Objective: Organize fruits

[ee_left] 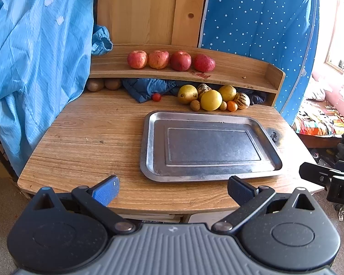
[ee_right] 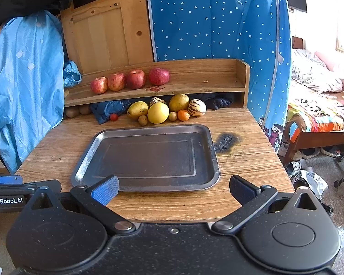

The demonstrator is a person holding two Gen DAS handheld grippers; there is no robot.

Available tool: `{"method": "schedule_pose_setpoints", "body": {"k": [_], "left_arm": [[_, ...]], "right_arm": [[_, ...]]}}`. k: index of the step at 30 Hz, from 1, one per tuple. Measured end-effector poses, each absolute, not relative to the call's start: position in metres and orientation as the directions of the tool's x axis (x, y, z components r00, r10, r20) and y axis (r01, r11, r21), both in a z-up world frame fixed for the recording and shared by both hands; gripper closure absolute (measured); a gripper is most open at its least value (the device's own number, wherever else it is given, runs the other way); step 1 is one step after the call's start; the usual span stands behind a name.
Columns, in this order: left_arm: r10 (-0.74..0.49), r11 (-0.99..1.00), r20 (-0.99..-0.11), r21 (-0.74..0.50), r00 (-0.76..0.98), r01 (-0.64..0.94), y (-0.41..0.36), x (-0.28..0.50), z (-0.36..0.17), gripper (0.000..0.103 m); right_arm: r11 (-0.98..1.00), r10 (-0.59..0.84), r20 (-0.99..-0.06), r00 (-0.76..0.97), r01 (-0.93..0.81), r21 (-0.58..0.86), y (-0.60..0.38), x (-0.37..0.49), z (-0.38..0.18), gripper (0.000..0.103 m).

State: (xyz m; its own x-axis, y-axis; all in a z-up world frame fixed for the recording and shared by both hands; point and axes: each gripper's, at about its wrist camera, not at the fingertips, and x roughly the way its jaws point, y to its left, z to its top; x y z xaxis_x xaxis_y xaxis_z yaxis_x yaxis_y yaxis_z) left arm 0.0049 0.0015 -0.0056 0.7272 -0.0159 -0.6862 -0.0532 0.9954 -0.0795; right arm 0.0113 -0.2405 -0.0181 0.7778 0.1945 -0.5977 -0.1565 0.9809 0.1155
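An empty metal tray [ee_left: 149, 137] [ee_right: 89, 153] lies on the wooden table. Behind it sits a heap of fruit: a large yellow citrus [ee_left: 211, 100] [ee_right: 158, 112], pears [ee_left: 187, 94] [ee_right: 137, 110], striped melons [ee_left: 242, 100] [ee_right: 196, 107], small kiwis [ee_left: 195, 105] [ee_right: 142, 120], a mandarin [ee_left: 232, 105] [ee_right: 183, 115] and a small red tomato [ee_left: 156, 97] [ee_right: 113, 117]. Several red apples [ee_left: 159, 59] [ee_right: 135, 79] line the shelf above. My left gripper [ee_left: 173, 190] is open at the table's near edge. My right gripper [ee_right: 173, 189] is open too, just short of the tray.
A blue garment [ee_left: 34, 68] [ee_right: 25, 87] hangs over the table's left side. Dark blue cloth [ee_left: 146, 88] and two kiwis [ee_left: 103, 84] lie under the shelf. A burn mark [ee_right: 226, 142] scars the table right of the tray. A bed [ee_right: 321, 110] stands to the right.
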Motion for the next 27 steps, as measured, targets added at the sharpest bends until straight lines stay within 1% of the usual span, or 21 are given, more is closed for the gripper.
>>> {"method": "schedule_pose_setpoints", "body": {"k": [27], "left_arm": [[-0.022, 0.994, -0.693, -0.090, 0.721, -0.056, 0.0026, 0.0052, -0.0111, 0.001]], "right_arm": [[0.983, 0.186, -0.607, 0.773, -0.143, 0.119, -0.2400, 0.0132, -0.0195, 0.001]]}}
